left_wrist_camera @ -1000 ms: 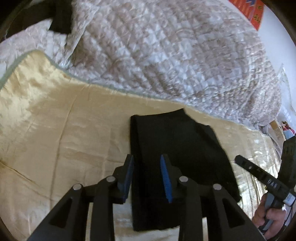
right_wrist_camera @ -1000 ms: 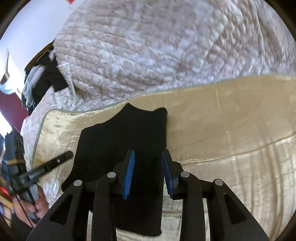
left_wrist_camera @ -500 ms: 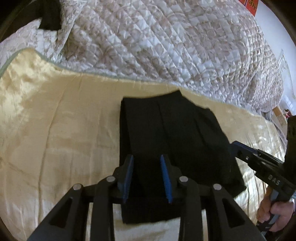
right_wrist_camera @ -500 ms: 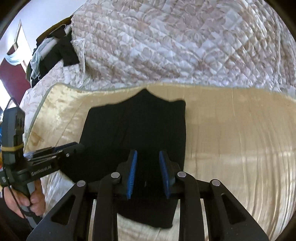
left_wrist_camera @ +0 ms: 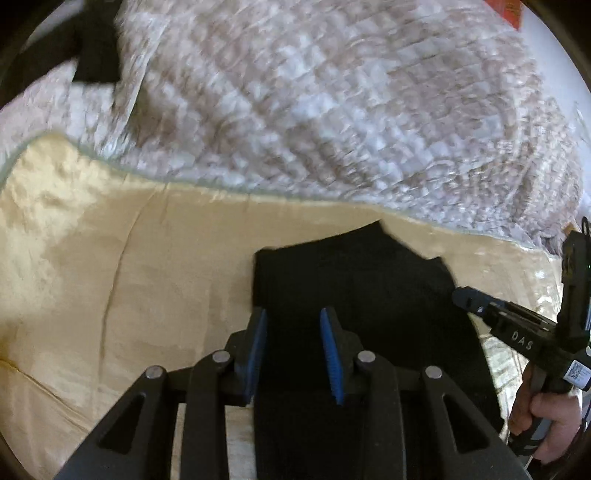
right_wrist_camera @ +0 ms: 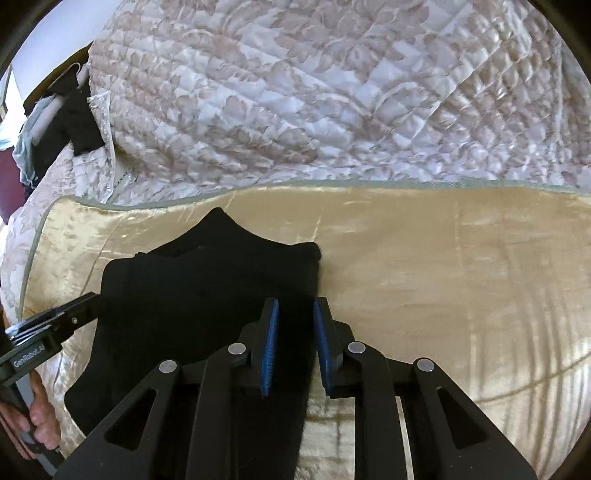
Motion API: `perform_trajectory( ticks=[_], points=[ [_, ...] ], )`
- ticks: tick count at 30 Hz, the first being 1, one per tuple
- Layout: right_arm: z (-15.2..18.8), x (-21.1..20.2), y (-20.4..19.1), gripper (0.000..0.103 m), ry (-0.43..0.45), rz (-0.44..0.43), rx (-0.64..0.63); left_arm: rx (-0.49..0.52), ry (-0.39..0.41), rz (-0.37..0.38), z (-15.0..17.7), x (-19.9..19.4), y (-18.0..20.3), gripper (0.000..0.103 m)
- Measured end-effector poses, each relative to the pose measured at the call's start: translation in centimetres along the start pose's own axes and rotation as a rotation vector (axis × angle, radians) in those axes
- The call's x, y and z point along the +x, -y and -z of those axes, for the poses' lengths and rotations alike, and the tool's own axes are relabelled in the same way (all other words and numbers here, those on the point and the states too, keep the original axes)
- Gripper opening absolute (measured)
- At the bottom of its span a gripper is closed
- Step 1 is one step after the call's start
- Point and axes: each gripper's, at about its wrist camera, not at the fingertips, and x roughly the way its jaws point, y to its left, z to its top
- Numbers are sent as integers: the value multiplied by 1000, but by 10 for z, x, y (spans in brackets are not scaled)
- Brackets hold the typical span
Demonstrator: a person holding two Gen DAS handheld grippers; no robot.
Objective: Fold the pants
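Black pants (left_wrist_camera: pixel 362 288) lie folded flat on a shiny cream bedspread (left_wrist_camera: pixel 129 266); they also show in the right wrist view (right_wrist_camera: pixel 207 295). My left gripper (left_wrist_camera: pixel 293 325) is open and empty over the pants' left edge. My right gripper (right_wrist_camera: pixel 295 317) is open and empty over the pants' right edge. Each gripper shows in the other's view: the right one (left_wrist_camera: pixel 495 317) at the pants' right side, the left one (right_wrist_camera: pixel 55 325) at their left side.
A quilted floral comforter (right_wrist_camera: pixel 314 110) is bunched up behind the bedspread and fills the far half of both views. Dark clothes (right_wrist_camera: pixel 70 114) hang at the far left. A red poster (left_wrist_camera: pixel 508 11) is on the wall at top right.
Both grippers have shifted outward toward the pants' side edges. The right gripper's jaws have narrowed slightly. The pants have not visibly moved.
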Motion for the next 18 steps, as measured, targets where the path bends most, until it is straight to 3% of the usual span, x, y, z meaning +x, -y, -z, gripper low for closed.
perform_trajectory(
  ticks=[4, 14, 18],
  points=[
    [14, -26, -14, 20, 24, -27, -20, 44, 36, 23, 4, -20, 18, 32],
    [72, -59, -54, 20, 18, -3, -80, 74, 11, 52, 47, -46, 32, 32],
    [91, -57, -59, 21, 11, 11, -92, 58, -36, 53, 68, -41, 28, 32]
  ],
)
